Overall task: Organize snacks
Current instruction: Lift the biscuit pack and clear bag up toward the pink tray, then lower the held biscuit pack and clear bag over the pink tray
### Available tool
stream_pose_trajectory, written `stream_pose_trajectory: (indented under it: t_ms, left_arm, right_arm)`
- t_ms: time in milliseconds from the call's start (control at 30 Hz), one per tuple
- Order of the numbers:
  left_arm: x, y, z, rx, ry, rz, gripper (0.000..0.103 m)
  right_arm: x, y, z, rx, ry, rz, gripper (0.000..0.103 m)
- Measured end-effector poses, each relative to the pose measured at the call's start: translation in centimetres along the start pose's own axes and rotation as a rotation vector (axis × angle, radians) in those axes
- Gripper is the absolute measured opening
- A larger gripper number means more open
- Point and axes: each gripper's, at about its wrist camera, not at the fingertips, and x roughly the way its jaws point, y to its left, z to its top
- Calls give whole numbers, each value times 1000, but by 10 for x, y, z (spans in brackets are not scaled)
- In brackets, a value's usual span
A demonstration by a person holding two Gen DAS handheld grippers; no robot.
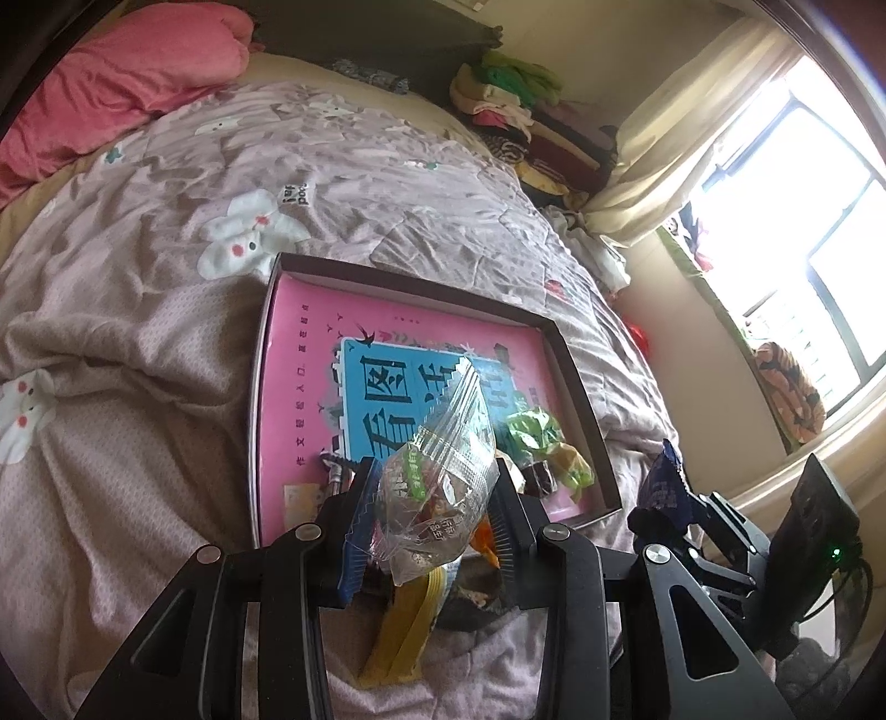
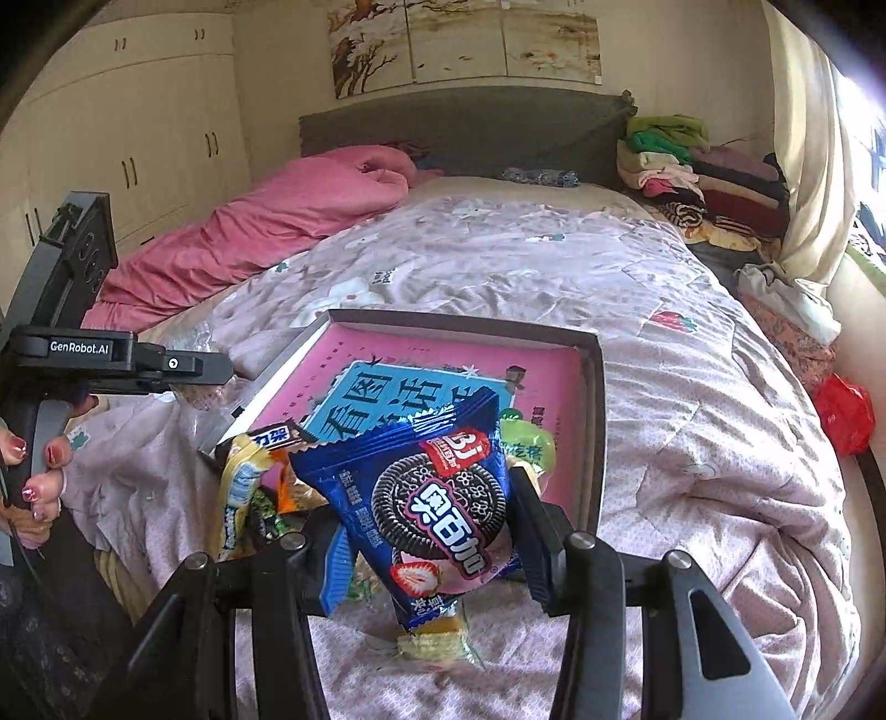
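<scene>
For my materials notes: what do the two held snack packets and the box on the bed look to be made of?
Clear packet in the left gripper: thin transparent plastic film, crinkled, contents showing through. Blue cookie packet in the right gripper: glossy printed film, probably foil-lined, with shiny creases. Box: likely cardboard, with thin stiff matte walls.

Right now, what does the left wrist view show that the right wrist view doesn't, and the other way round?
Left wrist view only: the left gripper clamped on a clear snack packet, and the bright window.

Right wrist view only: the right gripper clamped on a blue cookie packet, white wardrobes, wall pictures, and the hand on the other gripper's grip.

Both: the open box with its pink base on the quilt, green snacks inside, the pink blanket, and stacked clothes.
</scene>
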Motion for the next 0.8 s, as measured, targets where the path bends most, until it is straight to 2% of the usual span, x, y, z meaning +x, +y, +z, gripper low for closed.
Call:
stream_pose_trajectory:
  t_ms: [367,800]
  left_arm:
    - [16,0,8,7,15,15,39]
    - [36,-1,13,17,44,19,39]
  right_arm:
    - [20,6,13,-12,4,39,50]
    - [62,34,13,-99,78,75,50]
